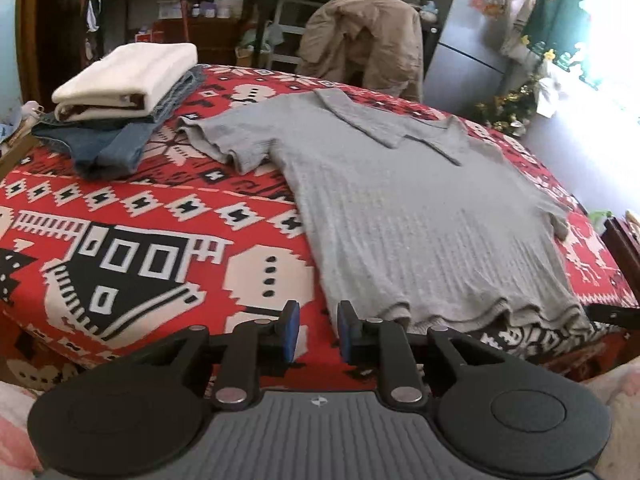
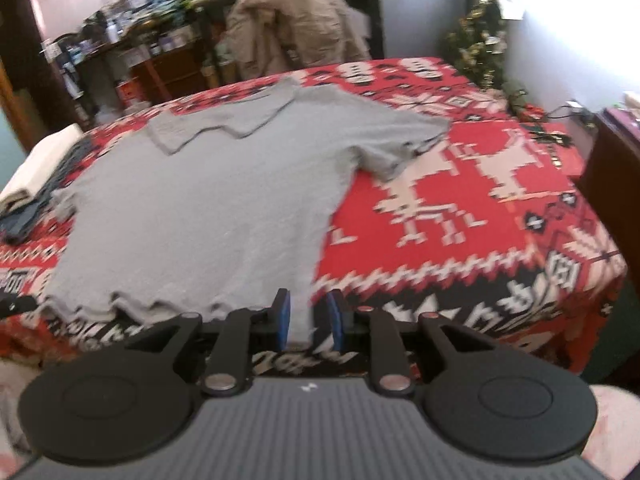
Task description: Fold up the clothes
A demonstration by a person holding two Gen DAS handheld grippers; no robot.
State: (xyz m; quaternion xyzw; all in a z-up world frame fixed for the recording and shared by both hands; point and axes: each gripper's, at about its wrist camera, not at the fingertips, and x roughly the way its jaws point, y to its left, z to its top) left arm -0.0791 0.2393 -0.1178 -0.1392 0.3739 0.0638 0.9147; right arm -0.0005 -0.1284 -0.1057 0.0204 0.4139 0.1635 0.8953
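A grey short-sleeved collared shirt [image 1: 400, 208] [image 2: 200, 200] lies spread flat on a red patterned blanket [image 1: 140, 220] [image 2: 480, 200], collar at the far side and wavy hem at the near edge. My left gripper [image 1: 318, 314] is open just left of the hem's left corner, with only blanket between its blue pads. My right gripper [image 2: 309, 306] is open at the hem's right corner. A flap of grey cloth shows in the gap between its fingers, and the pads do not press on it.
A folded white garment [image 1: 128, 80] sits on folded jeans [image 1: 112, 144] at the blanket's far left. A beige jacket [image 1: 360, 40] [image 2: 296, 20] hangs over a chair behind the bed. Dark wooden furniture [image 2: 616, 184] stands on the right, cluttered shelves at the back.
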